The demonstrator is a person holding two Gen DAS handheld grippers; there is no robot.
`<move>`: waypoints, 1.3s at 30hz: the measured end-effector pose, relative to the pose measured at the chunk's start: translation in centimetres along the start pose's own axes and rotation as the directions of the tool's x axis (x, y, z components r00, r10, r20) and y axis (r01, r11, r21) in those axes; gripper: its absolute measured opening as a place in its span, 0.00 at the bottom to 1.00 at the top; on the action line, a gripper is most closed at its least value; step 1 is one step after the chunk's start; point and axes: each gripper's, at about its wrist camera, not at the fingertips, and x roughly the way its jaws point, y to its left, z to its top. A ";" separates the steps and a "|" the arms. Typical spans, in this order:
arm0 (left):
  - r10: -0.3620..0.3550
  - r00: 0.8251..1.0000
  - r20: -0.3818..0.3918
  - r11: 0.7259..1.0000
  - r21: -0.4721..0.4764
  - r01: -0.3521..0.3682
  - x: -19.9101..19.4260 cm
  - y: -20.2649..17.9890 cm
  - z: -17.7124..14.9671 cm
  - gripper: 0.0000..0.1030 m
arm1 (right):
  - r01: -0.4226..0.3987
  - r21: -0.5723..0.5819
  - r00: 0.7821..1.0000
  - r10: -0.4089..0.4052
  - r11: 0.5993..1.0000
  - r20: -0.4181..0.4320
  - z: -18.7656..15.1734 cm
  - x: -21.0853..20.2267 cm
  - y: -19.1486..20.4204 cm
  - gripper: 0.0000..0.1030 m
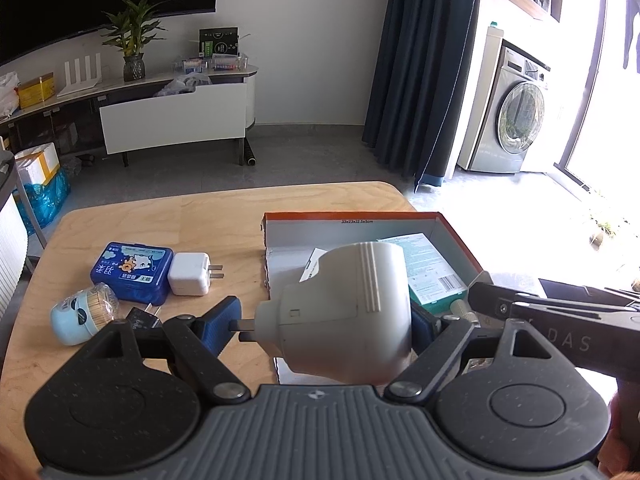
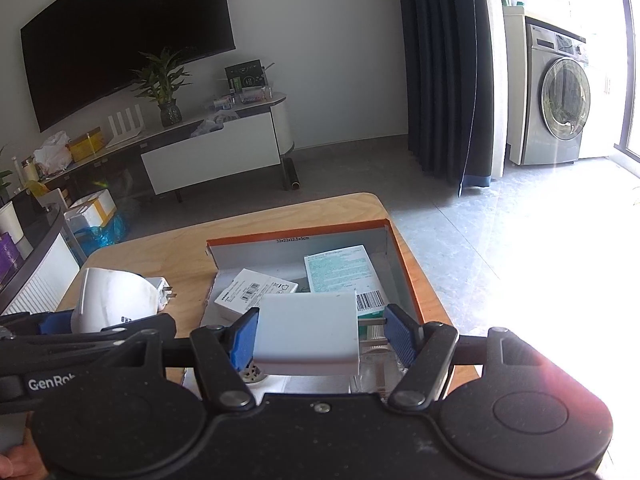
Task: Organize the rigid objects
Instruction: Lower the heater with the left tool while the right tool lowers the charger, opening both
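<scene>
My left gripper (image 1: 324,322) is shut on a bulky white plug-in device (image 1: 348,312). Its metal prongs point left against the left blue pad, and it hangs over the near left edge of the orange-rimmed cardboard box (image 1: 460,240). My right gripper (image 2: 322,334) is shut on a white square charger block (image 2: 306,332), with prongs toward the right pad, above the near part of the same box (image 2: 404,264). A teal carton (image 2: 340,272) and a white labelled carton (image 2: 256,290) lie inside the box.
On the wooden table (image 1: 200,220), left of the box, lie a blue tin (image 1: 132,270), a small white charger (image 1: 190,274), a light blue toothpick jar (image 1: 84,314) and a black adapter (image 1: 140,318). Beyond the table are a floor, a TV cabinet and a washing machine.
</scene>
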 end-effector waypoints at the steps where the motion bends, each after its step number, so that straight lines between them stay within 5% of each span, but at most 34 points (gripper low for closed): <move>1: -0.003 1.000 -0.002 1.000 0.001 0.003 0.2 0.0 0.1 0.83 | 0.001 0.000 1.000 -0.001 1.000 -0.001 0.2 0.2 -0.1 0.78; 31: -0.057 0.995 -0.078 0.998 0.020 0.059 5.5 -1.2 2.1 0.83 | -0.009 -0.015 0.998 0.008 1.000 -0.063 4.6 7.5 -0.8 0.78; 39: -0.103 0.989 -0.107 0.994 0.021 0.106 6.9 -1.8 2.4 0.83 | -0.012 0.013 1.000 0.012 1.000 0.010 6.2 7.9 -1.5 0.78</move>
